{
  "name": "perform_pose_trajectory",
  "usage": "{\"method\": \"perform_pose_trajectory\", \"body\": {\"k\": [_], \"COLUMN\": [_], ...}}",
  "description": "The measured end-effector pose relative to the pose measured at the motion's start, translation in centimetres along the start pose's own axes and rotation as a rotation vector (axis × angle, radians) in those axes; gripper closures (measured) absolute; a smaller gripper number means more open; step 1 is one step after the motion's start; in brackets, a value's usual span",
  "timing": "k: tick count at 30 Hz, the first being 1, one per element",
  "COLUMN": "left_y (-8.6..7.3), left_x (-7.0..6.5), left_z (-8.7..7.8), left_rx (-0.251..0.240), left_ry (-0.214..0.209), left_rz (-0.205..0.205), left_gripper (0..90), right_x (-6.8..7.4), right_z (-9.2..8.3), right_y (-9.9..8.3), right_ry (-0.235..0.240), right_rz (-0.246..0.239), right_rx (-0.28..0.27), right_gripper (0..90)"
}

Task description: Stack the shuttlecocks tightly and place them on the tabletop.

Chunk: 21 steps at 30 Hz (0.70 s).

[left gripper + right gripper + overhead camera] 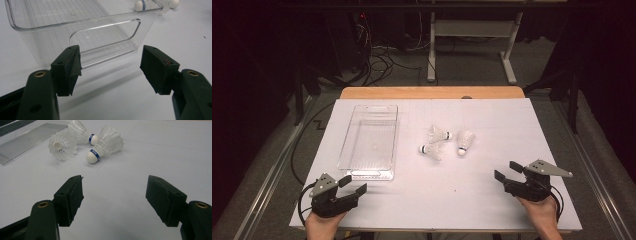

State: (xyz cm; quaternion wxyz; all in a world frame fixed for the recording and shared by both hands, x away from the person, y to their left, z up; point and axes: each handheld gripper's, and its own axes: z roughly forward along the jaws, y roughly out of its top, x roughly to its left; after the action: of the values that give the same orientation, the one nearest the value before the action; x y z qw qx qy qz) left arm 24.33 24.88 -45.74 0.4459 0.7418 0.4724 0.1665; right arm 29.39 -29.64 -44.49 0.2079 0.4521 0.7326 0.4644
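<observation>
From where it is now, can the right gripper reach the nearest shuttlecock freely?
Probably yes. The right gripper is open, and bare white table lies between it and the nearest shuttlecock. The clear tray stands off to the left, out of the way.

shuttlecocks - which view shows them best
The right gripper view: the three shuttlecocks lie close ahead of its open jaws, feathers, white corks and blue bands clear. The high view shows all three small, right of the bin. The left gripper view catches corks behind the bin's far corner.
</observation>
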Motion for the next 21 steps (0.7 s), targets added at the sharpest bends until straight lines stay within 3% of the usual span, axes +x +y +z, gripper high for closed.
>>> {"method": "perform_pose_trajectory", "body": {"k": [21], "left_y": [0.0], "left_x": [0.0], "left_z": [0.1], "left_rx": [0.004], "left_ry": [0.006], "left_rz": [0.012], "left_gripper": [33.3], "right_x": [0.6], "right_z": [2.2], "right_y": [1.6], "right_ry": [0.011], "right_rz": [-0.032], "right_rx": [0.010], "right_gripper": [31.1]}}
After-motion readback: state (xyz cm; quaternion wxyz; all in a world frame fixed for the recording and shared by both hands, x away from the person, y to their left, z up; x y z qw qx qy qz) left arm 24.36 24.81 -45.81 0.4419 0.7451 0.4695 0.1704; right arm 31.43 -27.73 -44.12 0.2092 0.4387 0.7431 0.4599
